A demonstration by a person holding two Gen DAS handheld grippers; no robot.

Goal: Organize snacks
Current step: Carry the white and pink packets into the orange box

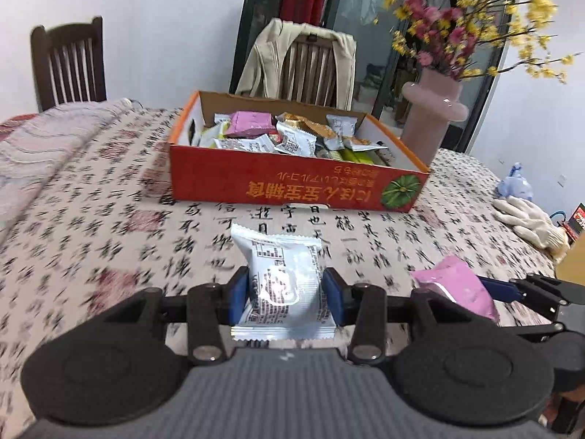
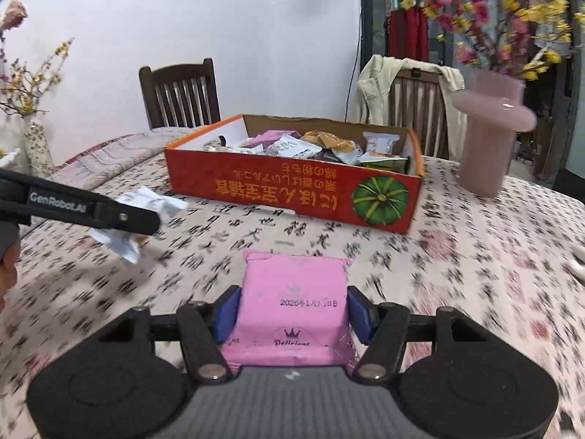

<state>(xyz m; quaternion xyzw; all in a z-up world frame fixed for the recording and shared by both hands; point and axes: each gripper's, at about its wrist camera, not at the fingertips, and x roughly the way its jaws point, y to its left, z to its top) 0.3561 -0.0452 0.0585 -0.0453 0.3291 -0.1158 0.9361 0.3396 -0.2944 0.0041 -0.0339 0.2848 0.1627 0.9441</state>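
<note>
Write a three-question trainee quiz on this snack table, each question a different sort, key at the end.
1. True or false: the left hand-held gripper holds a white snack packet.
2. Which colour is the packet in the right hand-held gripper? A green, B pink, C orange.
3. Fill in: the loose snacks are piled in an open ____ box printed with a green pumpkin.

Key: 1 true; 2 B; 3 red.
</note>
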